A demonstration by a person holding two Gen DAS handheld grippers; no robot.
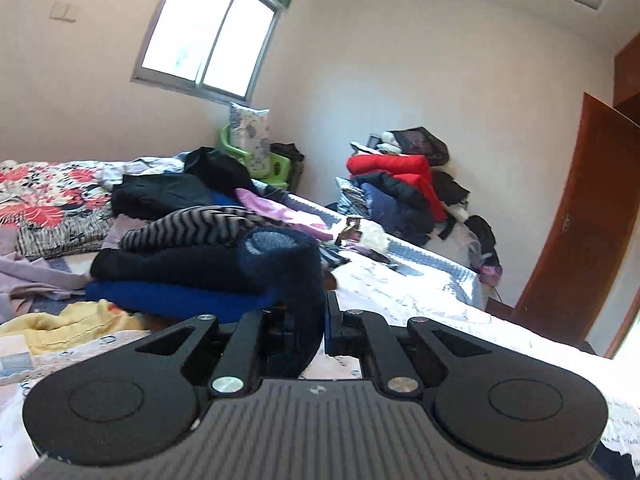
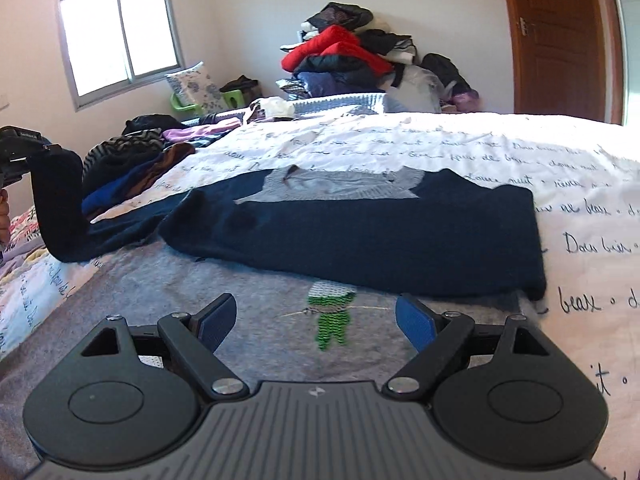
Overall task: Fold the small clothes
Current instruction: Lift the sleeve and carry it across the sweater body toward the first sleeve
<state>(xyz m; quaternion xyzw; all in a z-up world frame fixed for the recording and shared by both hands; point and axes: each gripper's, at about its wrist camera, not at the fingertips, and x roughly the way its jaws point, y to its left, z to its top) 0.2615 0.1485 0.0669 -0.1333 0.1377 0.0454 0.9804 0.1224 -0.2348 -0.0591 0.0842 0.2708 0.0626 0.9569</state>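
Note:
A navy sweater with a grey chest panel lies flat on the white lettered bedspread, partly over a grey garment bearing a green figure. My left gripper is shut on the sweater's sleeve. In the right wrist view the left gripper is at the far left, with the sleeve lifted off the bed and curving up to it. My right gripper hovers open over the grey garment, just in front of the sweater's hem, with nothing between its fingers.
A stack of folded clothes sits on the bed beyond the left gripper, with a yellow cloth and a floral blanket beside it. A heap with a red jacket rises behind the bed, near a wooden door.

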